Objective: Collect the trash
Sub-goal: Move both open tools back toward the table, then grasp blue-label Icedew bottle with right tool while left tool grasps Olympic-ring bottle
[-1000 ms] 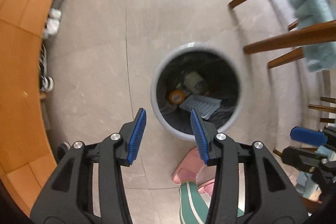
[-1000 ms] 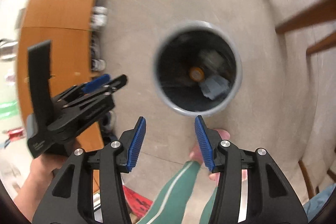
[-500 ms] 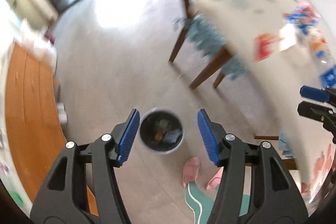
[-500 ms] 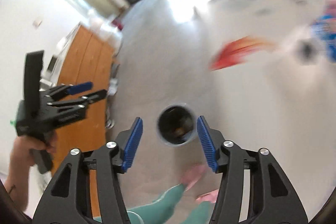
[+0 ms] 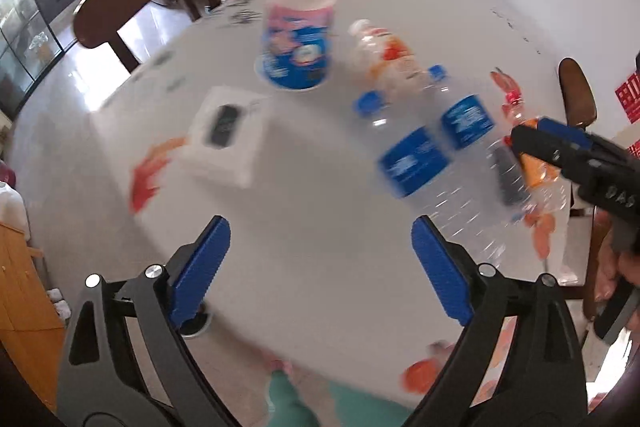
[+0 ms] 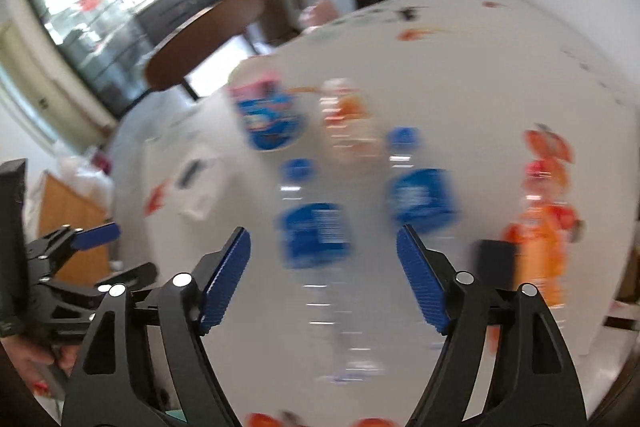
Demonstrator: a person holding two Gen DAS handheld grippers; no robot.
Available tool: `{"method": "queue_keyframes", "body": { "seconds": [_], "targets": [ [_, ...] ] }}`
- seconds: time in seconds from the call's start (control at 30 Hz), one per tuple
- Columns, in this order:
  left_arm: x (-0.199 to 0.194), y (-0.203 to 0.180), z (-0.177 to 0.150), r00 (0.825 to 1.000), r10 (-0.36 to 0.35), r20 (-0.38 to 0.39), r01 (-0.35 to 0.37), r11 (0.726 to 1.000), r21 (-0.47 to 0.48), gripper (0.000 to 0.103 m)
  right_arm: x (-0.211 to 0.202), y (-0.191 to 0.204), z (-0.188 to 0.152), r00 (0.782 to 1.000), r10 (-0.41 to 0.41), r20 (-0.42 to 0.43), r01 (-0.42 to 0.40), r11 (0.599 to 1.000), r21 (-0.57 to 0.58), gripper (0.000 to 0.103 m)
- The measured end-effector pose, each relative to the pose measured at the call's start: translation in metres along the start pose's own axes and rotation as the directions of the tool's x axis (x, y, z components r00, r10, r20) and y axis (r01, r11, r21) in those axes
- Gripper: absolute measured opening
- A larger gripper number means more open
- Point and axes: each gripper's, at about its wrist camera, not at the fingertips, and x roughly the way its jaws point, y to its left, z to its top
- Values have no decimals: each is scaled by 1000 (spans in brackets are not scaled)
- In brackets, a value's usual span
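Clear blue-labelled bottles (image 5: 416,163) lying blurred on table (image 5: 312,195), both grippers' jaws opening, empty.

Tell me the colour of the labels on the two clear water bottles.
Blue, with blue caps too; the water bottles show best in the left wrist view.

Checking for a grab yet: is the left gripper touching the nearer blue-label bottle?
Apart: the left wrist view shows the left gripper, jaws opening, empty, short of the bottle.
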Motion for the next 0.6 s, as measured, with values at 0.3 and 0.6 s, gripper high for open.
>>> {"method": "queue_keyframes", "body": {
  "seconds": [0.3, 0.6],
  "targets": [
    [46, -68, 16, 996, -22, -83, 16, 997, -78, 93, 36, -66, -11, 994, -18, -110, 18, 1000, 1, 76],
    [95, -86, 21, 984, 41, -172, -68, 985, -156, 93, 78, -69, -5, 982, 26, -187, -35, 998, -48, 76]
  ]
}}
